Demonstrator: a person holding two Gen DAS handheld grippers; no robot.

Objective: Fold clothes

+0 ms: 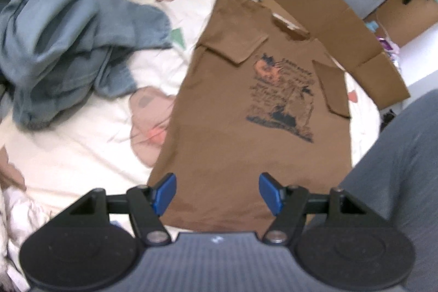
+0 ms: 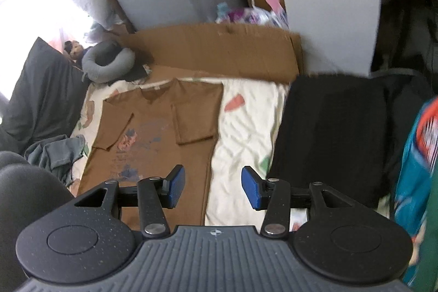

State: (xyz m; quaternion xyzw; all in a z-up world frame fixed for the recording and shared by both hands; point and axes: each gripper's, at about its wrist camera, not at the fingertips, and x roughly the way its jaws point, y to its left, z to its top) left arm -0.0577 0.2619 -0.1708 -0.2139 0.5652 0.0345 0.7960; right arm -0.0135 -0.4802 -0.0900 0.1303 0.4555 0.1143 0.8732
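Note:
A brown T-shirt (image 1: 232,127) with a dark and orange print lies flat on the patterned white sheet, both sleeves folded inward over its front. My left gripper (image 1: 217,192) hovers open above the shirt's bottom hem, nothing between its blue pads. In the right wrist view the same brown T-shirt (image 2: 153,133) lies left of centre. My right gripper (image 2: 213,186) stands open over the shirt's lower right edge and the bare sheet beside it, holding nothing.
A heap of blue-grey clothes (image 1: 63,45) lies on the sheet (image 1: 82,155) left of the shirt. Flattened cardboard (image 2: 213,54) lines the far side. A black garment (image 2: 328,133) lies right of the shirt, a grey ring cushion (image 2: 106,62) at the far left. A grey-trousered leg (image 1: 397,168) shows at right.

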